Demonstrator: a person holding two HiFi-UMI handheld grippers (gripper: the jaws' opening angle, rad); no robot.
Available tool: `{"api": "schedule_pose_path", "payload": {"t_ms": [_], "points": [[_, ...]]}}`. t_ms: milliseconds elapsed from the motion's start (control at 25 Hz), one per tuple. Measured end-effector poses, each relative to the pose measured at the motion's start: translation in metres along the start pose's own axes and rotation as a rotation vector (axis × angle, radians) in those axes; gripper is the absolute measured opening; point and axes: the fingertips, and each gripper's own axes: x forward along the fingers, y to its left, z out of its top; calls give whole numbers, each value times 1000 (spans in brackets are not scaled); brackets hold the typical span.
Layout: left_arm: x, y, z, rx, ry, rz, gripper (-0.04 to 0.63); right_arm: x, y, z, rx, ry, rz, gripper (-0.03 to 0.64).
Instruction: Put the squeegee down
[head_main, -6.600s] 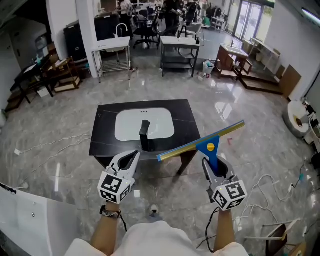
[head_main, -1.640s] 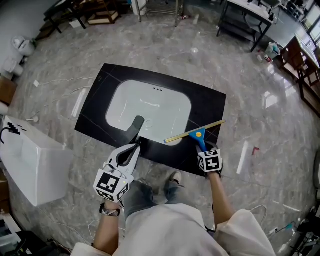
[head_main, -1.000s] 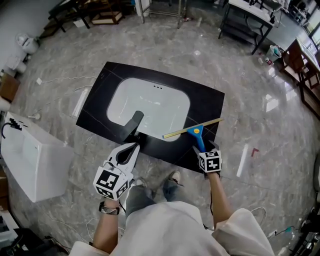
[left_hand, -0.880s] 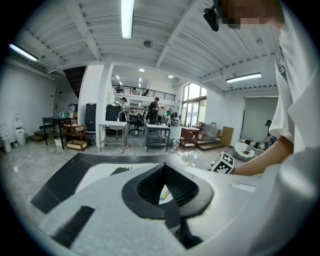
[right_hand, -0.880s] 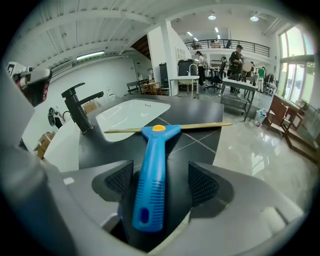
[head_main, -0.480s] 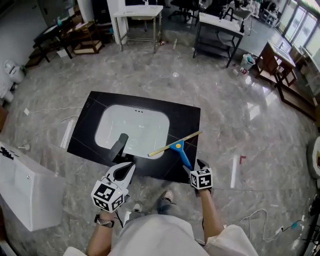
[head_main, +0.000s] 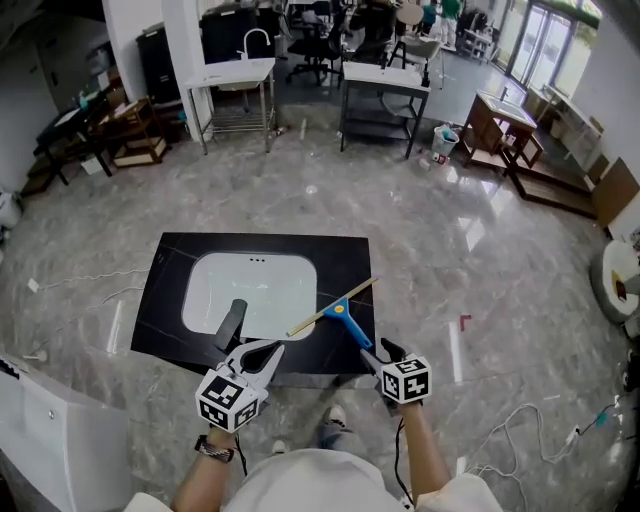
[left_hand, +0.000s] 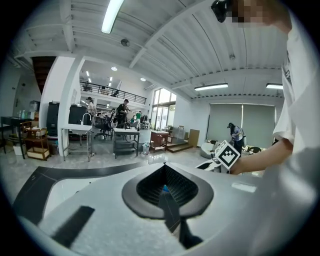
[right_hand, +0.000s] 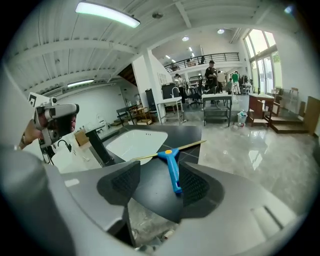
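Blue-handled, yellow-bladed squeegee (head_main: 343, 313) now lies freed on the black countertop (head_main: 350, 255); right gripper (head_main: 378, 350) has backed away, empty jaws apart but just narrowing, left gripper (head_main: 268, 350) closed on nothing, so the job looks done.

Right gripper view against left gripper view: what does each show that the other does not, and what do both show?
Only the right gripper view: the squeegee lying free on the black counter, the faucet, and the right tool's open jaws, which have just been closing, nothing between them. Only the left gripper view: the right tool's marker cube and the person's sleeve. Both: the black counter.
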Motion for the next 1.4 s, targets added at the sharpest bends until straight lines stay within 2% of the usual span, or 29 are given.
{"api": "schedule_pose_path", "payload": {"t_ms": [80, 240, 440, 640, 880, 1000, 1120, 1240, 1400], "points": [[-3, -7, 4, 17, -3, -34, 6, -16, 11, 11, -17, -34, -17, 235], [-12, -17, 10, 54, -15, -82, 5, -48, 30, 28, -4, -114, -56, 233], [-28, -22, 17, 84, -26, -108, 5, -88, 55, 37, 6, -176, -122, 216], [-49, -33, 32, 122, -89, -144, 6, -124, 78, 38, 35, -243, -193, 173], [-70, -50, 42, 183, -98, -173, 6, -167, 123, 52, 49, -386, -164, 104], [-76, -59, 43, 199, -100, -194, 5, -191, 140, 57, 48, -449, -181, 75], [-78, -67, 42, 212, -96, -196, 5, -218, 149, 59, 127, -531, -181, 5], [-78, -80, 44, 235, -98, -212, 5, -240, 157, 60, 162, -577, -179, 6], [-75, -102, 50, 273, -112, -250, 5, -265, 161, 57, 98, -575, -266, 5]]}}
